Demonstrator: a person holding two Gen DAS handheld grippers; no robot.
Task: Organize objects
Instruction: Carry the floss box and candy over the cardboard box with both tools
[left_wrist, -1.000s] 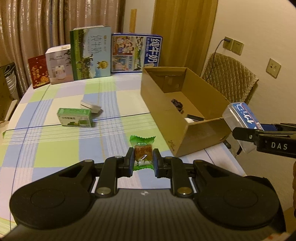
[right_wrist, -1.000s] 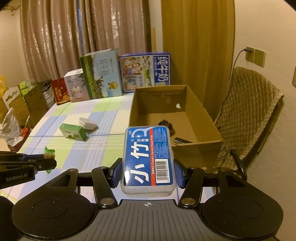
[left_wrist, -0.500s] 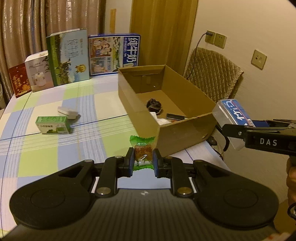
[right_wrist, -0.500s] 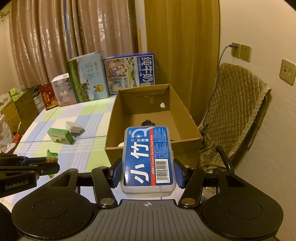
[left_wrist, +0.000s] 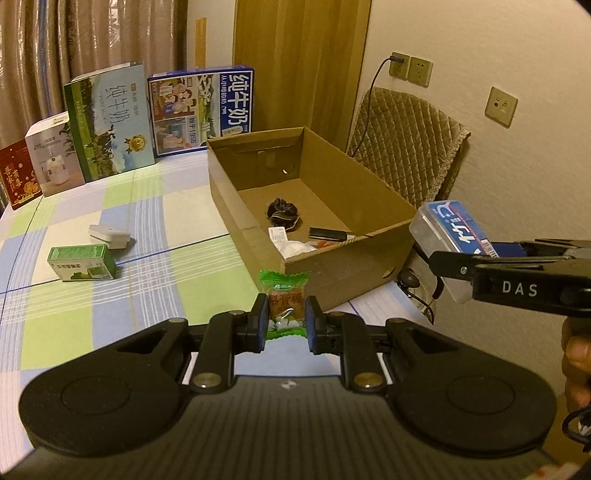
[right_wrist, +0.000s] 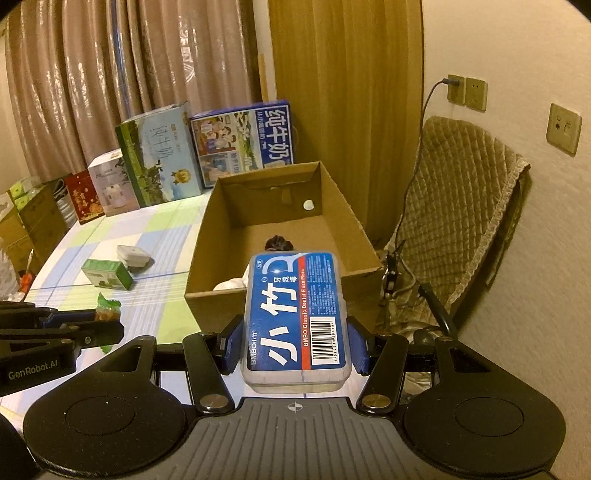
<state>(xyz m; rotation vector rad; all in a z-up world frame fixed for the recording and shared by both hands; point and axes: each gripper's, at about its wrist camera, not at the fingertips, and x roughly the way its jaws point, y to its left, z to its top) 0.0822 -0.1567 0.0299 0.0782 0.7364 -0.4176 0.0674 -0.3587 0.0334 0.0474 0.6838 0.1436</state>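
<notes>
**Sorting station: two items in transit to carton**

Curtained room, checked-cloth bench (left_wrist: 155, 221); row of printed cartons (left_wrist: 201, 107) along the far edge; quilted chair (left_wrist: 406, 147) off the bench's right side.

- Cardboard box (left_wrist: 369, 266): open-topped, near right bench edge. Holds a dark bundle (left_wrist: 282, 211), a black stick-like item (left_wrist: 328, 233) and white packaging.
- Left tool (left_wrist: 286, 319): clenched on a green-wrapped candy (left_wrist: 285, 295), just short of the box's near wall.
- Right tool (right_wrist: 295, 347): grasping a blue-labelled floss-pick case (right_wrist: 295, 314), in the air beside the box's right corner, seemingly off the bench edge.
- Green box (left_wrist: 82, 262) and white case (left_wrist: 109, 236): unsorted, on the bench, well left of the box.

Risks, judged: case released early would fall to the floor; candy is pinched by its wrapper and may slip; both tools converging on one opening could collide.
</notes>
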